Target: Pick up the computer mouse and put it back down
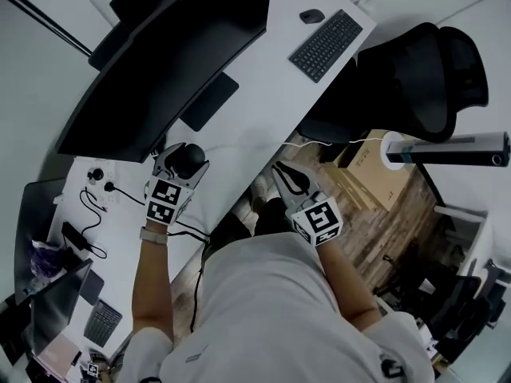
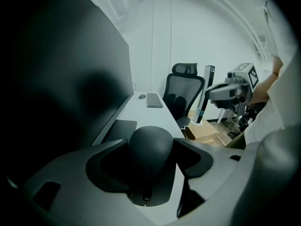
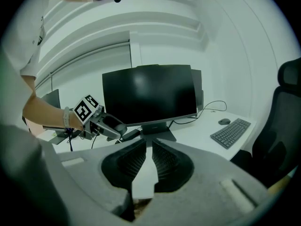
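Observation:
A black computer mouse (image 1: pixel 192 159) sits between the jaws of my left gripper (image 1: pixel 182 163), which is shut on its sides. In the left gripper view the mouse (image 2: pixel 150 147) fills the gap between the two dark jaws of the left gripper (image 2: pixel 150 142), over the white desk (image 1: pixel 263 102). Seen from the right gripper view, the left gripper (image 3: pixel 109 125) and the mouse appear to be just off the desktop in front of the monitor. My right gripper (image 1: pixel 286 175) hovers off the desk's front edge, shut, with nothing between its jaws (image 3: pixel 151 147).
A wide black monitor (image 1: pixel 168 62) stands along the desk's back, its flat base (image 1: pixel 209 100) just beyond the mouse. A keyboard (image 1: pixel 326 45) and a second mouse (image 1: pixel 311 16) lie far right. A black office chair (image 1: pixel 423 70) stands beside the desk. Cables (image 1: pixel 96 206) trail at left.

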A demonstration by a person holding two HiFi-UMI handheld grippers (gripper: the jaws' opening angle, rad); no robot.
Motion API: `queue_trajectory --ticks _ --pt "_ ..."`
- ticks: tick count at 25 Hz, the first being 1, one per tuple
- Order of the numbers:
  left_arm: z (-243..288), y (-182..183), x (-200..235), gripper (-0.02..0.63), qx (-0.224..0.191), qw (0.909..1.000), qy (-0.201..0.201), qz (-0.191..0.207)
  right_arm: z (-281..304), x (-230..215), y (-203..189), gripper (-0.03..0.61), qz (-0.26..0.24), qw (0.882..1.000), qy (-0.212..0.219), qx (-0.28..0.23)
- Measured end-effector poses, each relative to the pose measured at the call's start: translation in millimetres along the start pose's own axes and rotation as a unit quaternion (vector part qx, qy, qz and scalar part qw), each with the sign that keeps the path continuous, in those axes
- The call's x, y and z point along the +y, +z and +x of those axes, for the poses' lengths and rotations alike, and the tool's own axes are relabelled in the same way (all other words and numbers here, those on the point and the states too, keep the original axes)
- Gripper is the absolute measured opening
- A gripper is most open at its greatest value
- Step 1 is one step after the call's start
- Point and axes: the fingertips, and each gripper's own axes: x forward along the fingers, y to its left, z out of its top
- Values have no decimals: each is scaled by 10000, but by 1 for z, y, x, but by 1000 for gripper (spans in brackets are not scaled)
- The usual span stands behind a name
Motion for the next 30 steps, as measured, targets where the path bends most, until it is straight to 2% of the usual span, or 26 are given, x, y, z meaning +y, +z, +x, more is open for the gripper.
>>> queue_trajectory --ticks 6,13,24,30 --pt "-47 0 2 295 -271 9985 414 -223 19 30 16 25 -250 9984 491 -94" --pt "-105 -13 10 295 -569 9921 920 -638 43 71 31 25 -532 9930 1051 -131" --pt "-186 -40 23 295 -917 9717 1845 -1156 73 133 47 25 -874 9783 1870 -150" --pt "-218 -49 29 295 -1004 9606 2208 -1360 88 157 53 25 -1001 9701 2208 -143"
